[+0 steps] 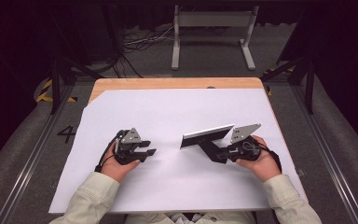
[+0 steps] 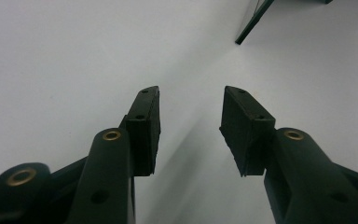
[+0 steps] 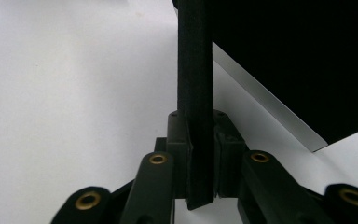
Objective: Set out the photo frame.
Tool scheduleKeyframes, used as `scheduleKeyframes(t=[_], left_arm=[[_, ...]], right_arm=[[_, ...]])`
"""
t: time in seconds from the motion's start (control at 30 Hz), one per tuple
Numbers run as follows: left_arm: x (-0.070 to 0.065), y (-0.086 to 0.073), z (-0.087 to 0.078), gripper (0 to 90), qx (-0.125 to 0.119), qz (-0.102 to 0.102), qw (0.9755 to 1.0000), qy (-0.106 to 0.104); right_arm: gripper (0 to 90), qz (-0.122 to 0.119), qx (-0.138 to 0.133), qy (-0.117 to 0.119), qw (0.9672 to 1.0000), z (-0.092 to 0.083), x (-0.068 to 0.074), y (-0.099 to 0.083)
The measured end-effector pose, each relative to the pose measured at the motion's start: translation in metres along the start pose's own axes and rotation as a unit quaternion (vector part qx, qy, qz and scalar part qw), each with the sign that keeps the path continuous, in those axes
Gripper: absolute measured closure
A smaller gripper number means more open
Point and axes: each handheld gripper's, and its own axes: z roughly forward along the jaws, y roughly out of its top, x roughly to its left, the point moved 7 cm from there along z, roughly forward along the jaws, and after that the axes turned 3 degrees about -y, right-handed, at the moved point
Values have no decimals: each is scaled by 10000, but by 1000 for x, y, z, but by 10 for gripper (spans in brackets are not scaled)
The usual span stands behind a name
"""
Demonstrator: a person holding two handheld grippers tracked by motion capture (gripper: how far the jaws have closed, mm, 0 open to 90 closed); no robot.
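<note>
The thing in hand is a flat dark panel (image 1: 207,135) with a pale upper edge, standing tilted on edge near the middle of the white sheet (image 1: 168,112) that covers the table. What it is cannot be made out: in the high view it shows a thin light strip above a dark face, and in the right gripper view (image 3: 279,56) its broad face is plain black, cut off by the top and right borders.

A black bar (image 3: 195,93) joined to the panel runs between the 2 jaws of the right gripper (image 1: 221,154), to the panel's near right. The pads lie against both sides of it; the grip looks snug, though its firmness cannot be judged. The bar's far end is cut off at the top border.

The left gripper (image 1: 150,150) rests on the sheet, left of the panel and well apart from it, its 2 jaws spread with only bare sheet between them. In its own view (image 2: 191,126) a corner of the panel (image 2: 254,23) shows at the upper right, mostly cropped.

The table's wooden far edge (image 1: 177,83) shows beyond the sheet.
</note>
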Motion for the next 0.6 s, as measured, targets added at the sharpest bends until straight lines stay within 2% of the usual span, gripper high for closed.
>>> scheduleKeyframes(t=[0.1, 0.27, 0.43, 0.6], left_arm=[[-1, 2, 1, 581, -17, 12, 10000, -9], [-4, 7, 4, 582, -61, 45, 9999, -69], [-6, 11, 6, 596, -98, 58, 9999, -75], [-7, 16, 10, 655, -139, 85, 9999, 10]], right_arm=[[746, 56, -47, -42, 10000, -4, 1, 0], [666, 126, -155, -274, 9994, -17, 0, -1], [648, 159, -203, -428, 9988, -27, -1, -4], [641, 149, -259, -585, 9978, -38, -1, -5]])
